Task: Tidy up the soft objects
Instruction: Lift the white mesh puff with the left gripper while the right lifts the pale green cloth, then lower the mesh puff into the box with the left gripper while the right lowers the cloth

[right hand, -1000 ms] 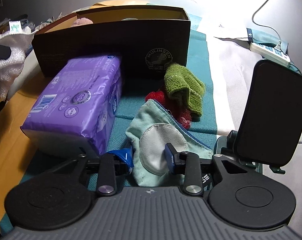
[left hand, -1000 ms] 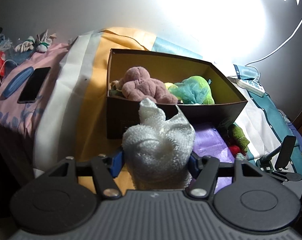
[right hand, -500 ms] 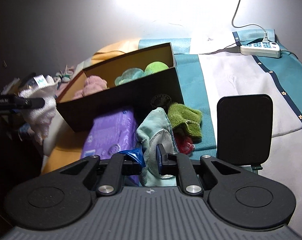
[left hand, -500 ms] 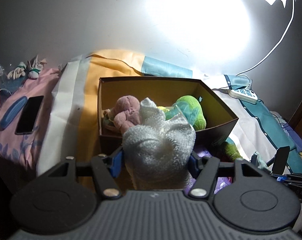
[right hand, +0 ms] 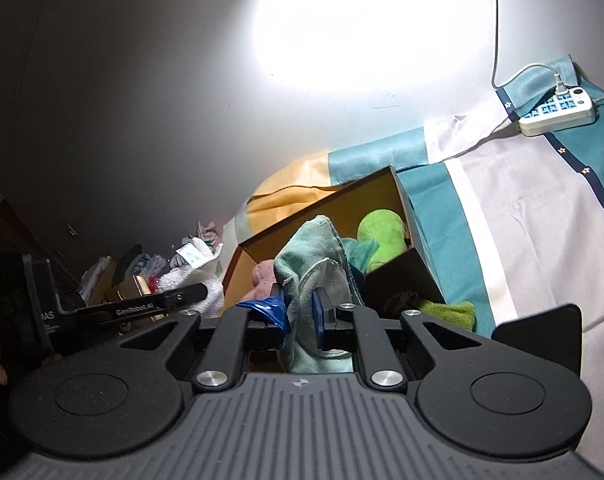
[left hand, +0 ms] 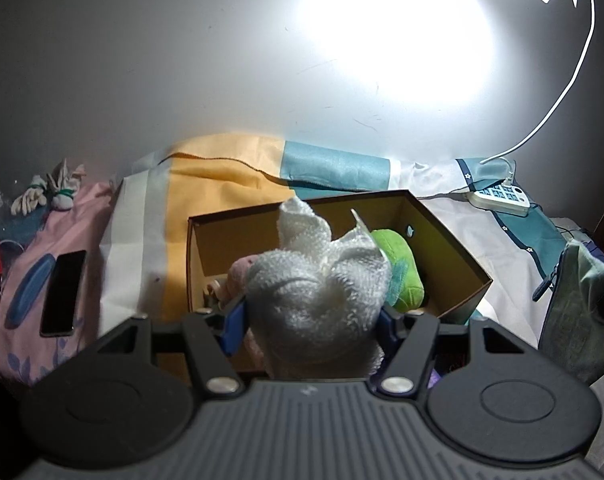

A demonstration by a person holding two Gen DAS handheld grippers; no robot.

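Note:
My left gripper (left hand: 310, 320) is shut on a bunched white towel (left hand: 318, 292) and holds it above the near edge of an open brown cardboard box (left hand: 454, 252). In the box lie a pink plush toy (left hand: 238, 276) and a green plush toy (left hand: 402, 268). My right gripper (right hand: 300, 312) is shut on a pale green cloth pouch (right hand: 314, 264), raised in front of the same box (right hand: 398, 276). The pouch also shows at the right edge of the left wrist view (left hand: 582, 308). The left gripper with the white towel (right hand: 194, 276) shows at the left of the right wrist view.
The box stands on a bed with a yellow, teal and white cover (left hand: 222, 184). A black phone (left hand: 62, 292) and white gloves (left hand: 46, 196) lie at the left. A white power strip (left hand: 502, 196) lies at the back right. A green knitted item (right hand: 450, 312) lies beside the box.
Both grippers have risen. The left one carried the white towel up over the box's near edge. The right one lifted the pale green pouch off the bed, up beside the box.

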